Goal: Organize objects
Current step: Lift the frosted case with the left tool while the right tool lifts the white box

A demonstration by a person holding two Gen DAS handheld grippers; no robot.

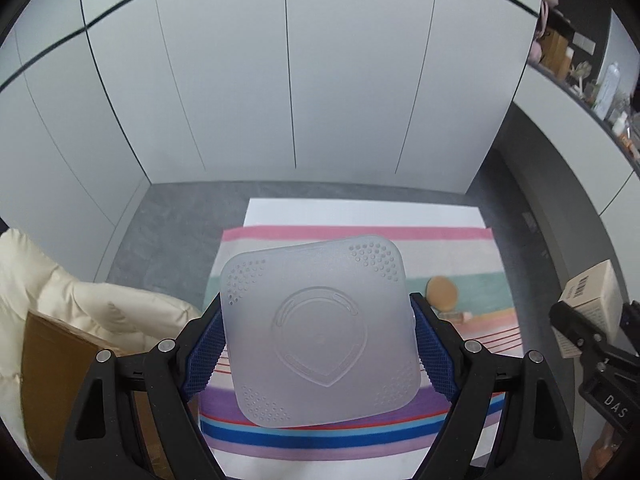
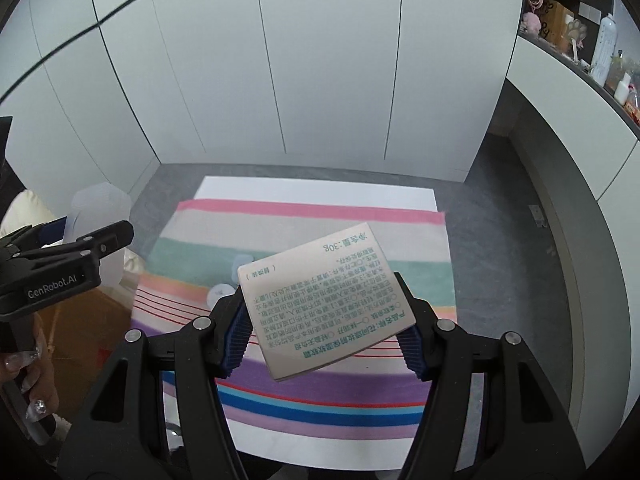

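My left gripper [image 1: 318, 340] is shut on a frosted translucent square case [image 1: 320, 332] and holds it above the striped towel [image 1: 360, 248]. My right gripper [image 2: 326, 328] is shut on a beige box with green print [image 2: 320, 304], tilted, above the same towel [image 2: 304, 224]. In the left wrist view the box [image 1: 592, 304] and right gripper show at the far right. In the right wrist view the case [image 2: 100, 208] and left gripper show at the far left. A round tan makeup puff [image 1: 442, 291] and a small tube [image 1: 454, 315] lie on the towel.
The towel lies on a white board [image 2: 320, 188] on grey floor, before white cabinet doors. A cream puffy jacket [image 1: 60, 288] and a brown cardboard box [image 1: 52, 380] sit to the left. A shelf with bottles [image 2: 604, 48] runs along the right. Small white items [image 2: 240, 264] lie on the towel.
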